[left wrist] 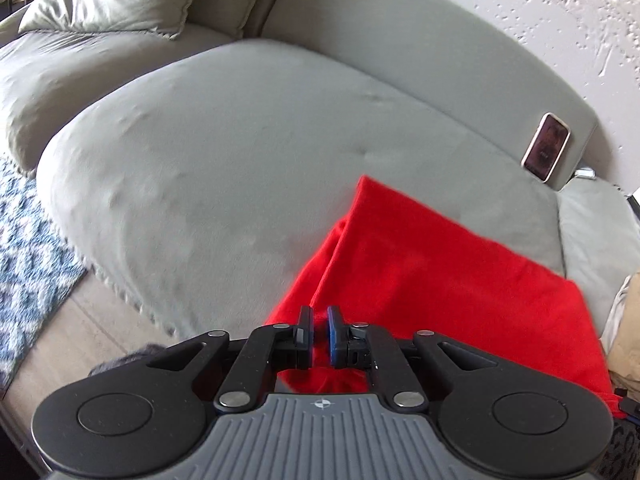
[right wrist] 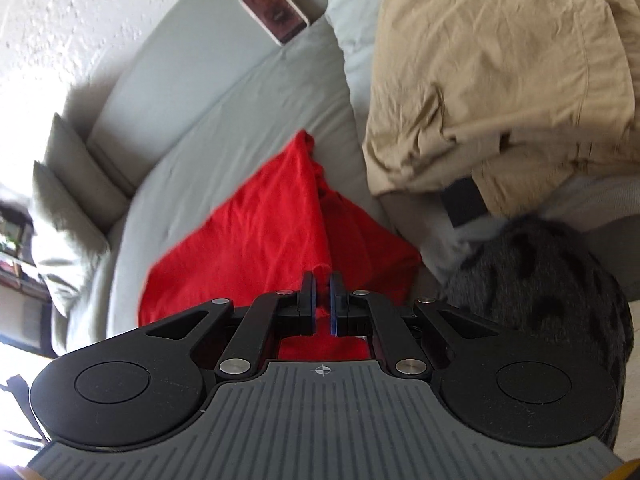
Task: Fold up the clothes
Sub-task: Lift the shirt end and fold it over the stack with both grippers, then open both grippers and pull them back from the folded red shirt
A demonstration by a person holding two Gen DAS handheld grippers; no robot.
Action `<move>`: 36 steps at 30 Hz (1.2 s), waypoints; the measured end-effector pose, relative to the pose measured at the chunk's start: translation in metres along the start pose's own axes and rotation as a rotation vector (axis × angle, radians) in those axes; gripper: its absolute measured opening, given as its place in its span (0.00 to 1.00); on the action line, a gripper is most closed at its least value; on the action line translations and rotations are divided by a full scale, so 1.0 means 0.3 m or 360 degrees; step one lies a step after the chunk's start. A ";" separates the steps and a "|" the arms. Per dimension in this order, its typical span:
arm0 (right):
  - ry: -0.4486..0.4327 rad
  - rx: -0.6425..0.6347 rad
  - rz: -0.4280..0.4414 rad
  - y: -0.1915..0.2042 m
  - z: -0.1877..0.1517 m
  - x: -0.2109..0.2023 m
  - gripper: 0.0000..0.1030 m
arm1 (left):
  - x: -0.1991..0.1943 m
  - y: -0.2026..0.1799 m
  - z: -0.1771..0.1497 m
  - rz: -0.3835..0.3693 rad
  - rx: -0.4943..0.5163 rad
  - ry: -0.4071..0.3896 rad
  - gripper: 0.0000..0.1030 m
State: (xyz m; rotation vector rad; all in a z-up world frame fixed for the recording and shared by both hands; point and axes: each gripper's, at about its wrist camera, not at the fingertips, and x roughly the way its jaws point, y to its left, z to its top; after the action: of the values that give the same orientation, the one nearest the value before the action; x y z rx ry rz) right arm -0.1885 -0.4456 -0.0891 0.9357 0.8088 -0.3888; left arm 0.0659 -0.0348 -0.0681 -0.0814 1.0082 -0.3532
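The red cloth (left wrist: 420, 280) goes under the left gripper (left wrist: 319, 334), so its near edge is hidden. I cannot tell if the fingers (left wrist: 306, 332) press on it. The right gripper (right wrist: 323, 304) hides the cloth's near part too. The phone (left wrist: 546, 152) shows a dark screen, too blurry to read. The tan clothes (right wrist: 500, 80) are cut off by the picture's edge. A dark spotted furry thing (right wrist: 540, 272) is blurry and partly hidden; what it is I cannot tell.
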 end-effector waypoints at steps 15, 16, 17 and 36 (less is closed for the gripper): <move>0.0118 -0.0376 -0.0005 0.214 0.027 0.136 0.32 | 0.132 -0.356 -0.076 -0.0285 0.0515 0.0005 0.31; 0.0147 -0.0379 -0.0007 0.226 0.023 0.176 0.25 | 0.162 -0.372 -0.081 -0.0273 0.0536 0.0034 0.31; 0.0169 -0.0372 -0.0017 0.236 0.017 0.208 0.24 | 0.183 -0.379 -0.087 -0.0267 0.0532 0.0066 0.31; 0.0534 -0.0405 0.0016 0.159 -0.170 0.125 0.34 | 0.019 -0.182 -0.261 -0.0492 0.0366 0.0370 0.33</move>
State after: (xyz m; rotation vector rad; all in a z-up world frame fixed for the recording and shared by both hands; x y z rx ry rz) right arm -0.1572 -0.3751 -0.1080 0.7748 1.1303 -0.1148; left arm -0.0108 -0.0804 -0.1021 0.0129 1.1800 -0.7727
